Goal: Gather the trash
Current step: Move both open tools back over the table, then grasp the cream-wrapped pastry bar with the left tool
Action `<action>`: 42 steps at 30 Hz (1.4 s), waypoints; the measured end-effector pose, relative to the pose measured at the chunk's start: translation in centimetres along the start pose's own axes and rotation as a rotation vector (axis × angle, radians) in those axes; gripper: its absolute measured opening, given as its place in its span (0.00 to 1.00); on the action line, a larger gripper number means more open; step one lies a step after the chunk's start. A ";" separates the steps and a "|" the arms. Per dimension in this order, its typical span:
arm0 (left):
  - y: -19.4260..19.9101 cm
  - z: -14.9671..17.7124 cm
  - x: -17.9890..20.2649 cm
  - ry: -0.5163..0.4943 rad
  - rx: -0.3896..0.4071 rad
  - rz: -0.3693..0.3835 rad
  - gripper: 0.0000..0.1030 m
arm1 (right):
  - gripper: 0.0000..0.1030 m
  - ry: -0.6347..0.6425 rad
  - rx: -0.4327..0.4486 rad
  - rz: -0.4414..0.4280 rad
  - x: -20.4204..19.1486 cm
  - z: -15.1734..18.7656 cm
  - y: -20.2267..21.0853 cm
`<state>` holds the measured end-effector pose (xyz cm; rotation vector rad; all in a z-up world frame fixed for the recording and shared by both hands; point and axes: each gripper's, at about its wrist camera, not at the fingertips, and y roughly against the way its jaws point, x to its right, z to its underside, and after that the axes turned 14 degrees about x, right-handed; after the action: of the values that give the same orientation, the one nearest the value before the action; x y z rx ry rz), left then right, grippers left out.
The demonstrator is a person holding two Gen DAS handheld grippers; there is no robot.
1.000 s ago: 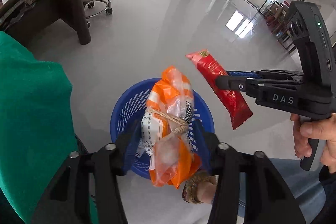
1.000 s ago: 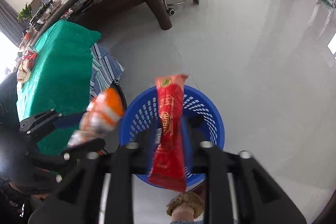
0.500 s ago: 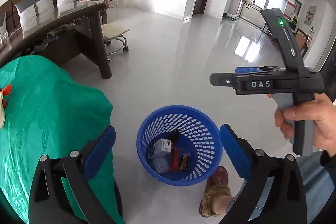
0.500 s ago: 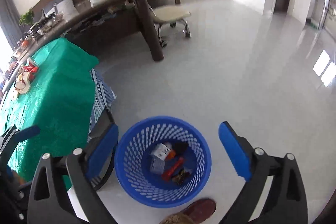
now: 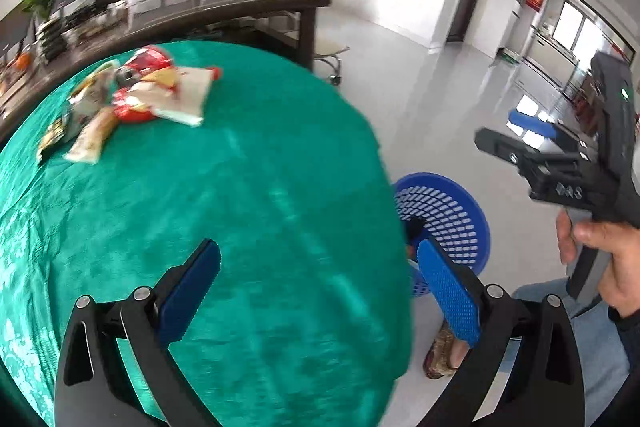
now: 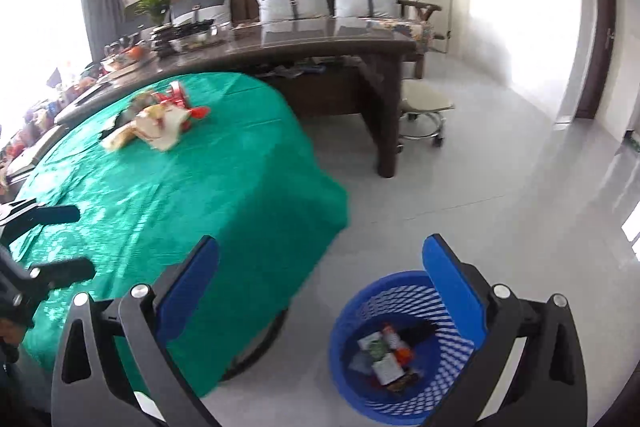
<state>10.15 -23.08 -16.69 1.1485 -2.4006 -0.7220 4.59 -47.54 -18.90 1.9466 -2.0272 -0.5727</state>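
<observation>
The left tongs (image 5: 318, 291) stand wide apart with nothing between them — their jaws have just been opening. Under them is the green cloth of the table (image 5: 248, 211). Just past their right blue pad, down on the floor, is the blue basket (image 5: 460, 211), half hidden by the cloth.

The right tongs (image 6: 322, 291) are wide apart too and hold nothing; their jaws have also just been opening. The basket (image 6: 348, 339) sits low behind their right pad, with wrappers (image 6: 384, 359) lying inside it.

Far ahead of both tongs, on the far side of the table, lies the pile of trash (image 5: 132, 99) — red, white and yellow snack packets (image 6: 160, 119) bunched together. Neither tongs touch it.
</observation>
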 end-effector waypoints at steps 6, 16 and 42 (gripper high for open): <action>3.1 0.7 -11.6 0.036 -0.002 -0.253 0.95 | 0.96 0.041 -0.109 -0.168 -11.5 -0.5 -4.8; 3.7 2.9 -20.9 0.126 -0.069 -0.339 0.96 | 0.96 0.175 -0.241 -0.157 -19.7 -1.4 -13.3; -2.1 -5.6 -19.8 0.036 -0.019 -0.124 0.96 | 0.96 0.164 -0.225 -0.150 -19.1 -1.2 -12.8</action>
<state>26.14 -10.01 -15.72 1.3014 -2.3041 -0.7543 17.62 -28.82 -22.32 1.9501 -1.6537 -0.6223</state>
